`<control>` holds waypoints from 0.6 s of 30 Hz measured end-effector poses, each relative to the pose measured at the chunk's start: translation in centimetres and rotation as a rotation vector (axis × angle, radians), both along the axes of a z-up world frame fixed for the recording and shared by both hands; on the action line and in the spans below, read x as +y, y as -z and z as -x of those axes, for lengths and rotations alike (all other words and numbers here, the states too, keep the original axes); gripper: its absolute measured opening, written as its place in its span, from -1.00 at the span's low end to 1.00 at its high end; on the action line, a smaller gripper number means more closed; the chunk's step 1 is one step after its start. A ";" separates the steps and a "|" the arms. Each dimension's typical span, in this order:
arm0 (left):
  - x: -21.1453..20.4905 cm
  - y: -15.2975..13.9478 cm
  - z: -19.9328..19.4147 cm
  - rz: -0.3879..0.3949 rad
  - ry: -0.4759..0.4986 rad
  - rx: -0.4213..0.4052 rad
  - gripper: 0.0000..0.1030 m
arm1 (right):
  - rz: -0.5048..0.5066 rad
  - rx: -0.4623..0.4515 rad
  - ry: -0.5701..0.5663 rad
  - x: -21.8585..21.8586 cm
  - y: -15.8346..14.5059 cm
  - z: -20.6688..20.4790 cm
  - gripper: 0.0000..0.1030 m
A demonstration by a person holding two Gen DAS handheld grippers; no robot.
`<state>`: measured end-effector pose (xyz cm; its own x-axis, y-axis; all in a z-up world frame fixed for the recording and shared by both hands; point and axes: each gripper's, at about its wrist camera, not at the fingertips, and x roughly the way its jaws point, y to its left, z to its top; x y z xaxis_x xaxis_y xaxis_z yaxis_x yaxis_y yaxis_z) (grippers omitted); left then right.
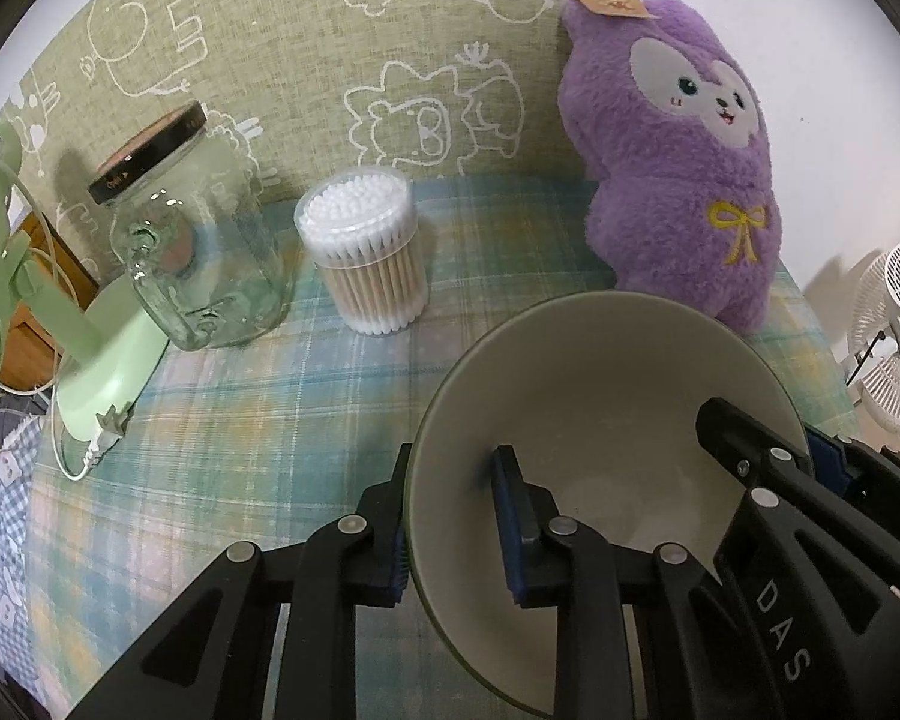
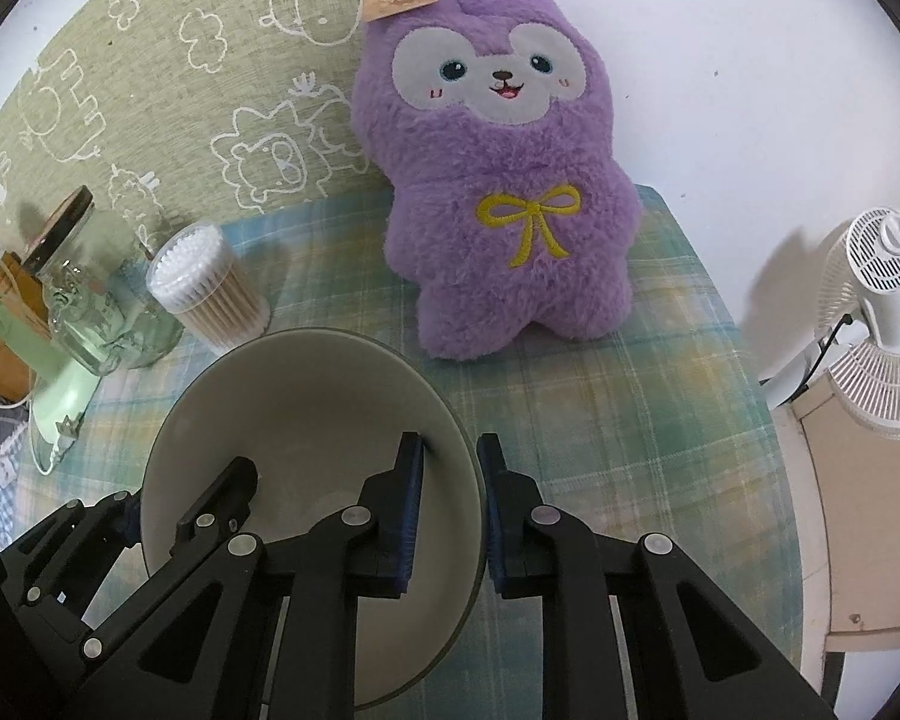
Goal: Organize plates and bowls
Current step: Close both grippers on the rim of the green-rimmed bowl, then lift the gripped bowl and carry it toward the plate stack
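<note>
Bowl (image 1: pixel 600 396) on plaid tablecloth (image 1: pixel 258 420).

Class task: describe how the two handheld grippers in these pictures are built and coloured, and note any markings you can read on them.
Both the left gripper and the right gripper are black plastic linkages with cut-out arms joined by round silver pins. Each finger carries a flat blue pad. White letters "DAS" run along the right gripper's body, seen in the left wrist view. No cables, sleeves or hands show.

Plush toy (image 2: pixel 504 192) behind bowl (image 2: pixel 306 420), swab tub (image 2: pixel 207 288) perhaps touching, right cloth (image 2: pixel 630 450) free
</note>
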<state>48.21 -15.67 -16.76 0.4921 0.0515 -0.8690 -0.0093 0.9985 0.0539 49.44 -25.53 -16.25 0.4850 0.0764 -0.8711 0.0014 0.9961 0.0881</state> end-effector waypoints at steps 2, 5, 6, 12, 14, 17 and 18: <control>-0.1 -0.4 0.4 0.002 0.001 -0.005 -0.58 | 0.000 -0.005 0.002 0.0 -0.4 0.3 -0.58; -0.1 -1.1 1.2 0.002 -0.001 -0.009 -0.58 | -0.002 -0.009 0.005 0.0 -1.1 0.9 -0.58; 0.0 -1.4 1.4 0.000 -0.001 -0.010 -0.58 | -0.003 -0.011 0.005 0.0 -1.4 1.1 -0.58; 0.4 -3.7 3.4 -0.007 -0.012 -0.030 -0.58 | -0.013 -0.034 -0.006 0.6 -3.7 3.0 -0.58; 0.5 -4.6 4.1 -0.009 -0.014 -0.040 -0.58 | -0.015 -0.042 -0.008 0.7 -4.5 3.6 -0.58; 0.6 -5.9 5.3 -0.006 -0.015 -0.054 -0.58 | -0.013 -0.059 -0.012 1.1 -6.0 4.9 -0.58; 0.8 -6.5 5.9 -0.005 -0.016 -0.061 -0.58 | -0.011 -0.066 -0.014 1.2 -6.7 5.5 -0.58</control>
<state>42.33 -14.85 -10.29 0.5434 0.0636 -0.8371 -0.0285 0.9979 0.0574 43.97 -24.32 -9.60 0.5406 0.0934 -0.8361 -0.0189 0.9949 0.0989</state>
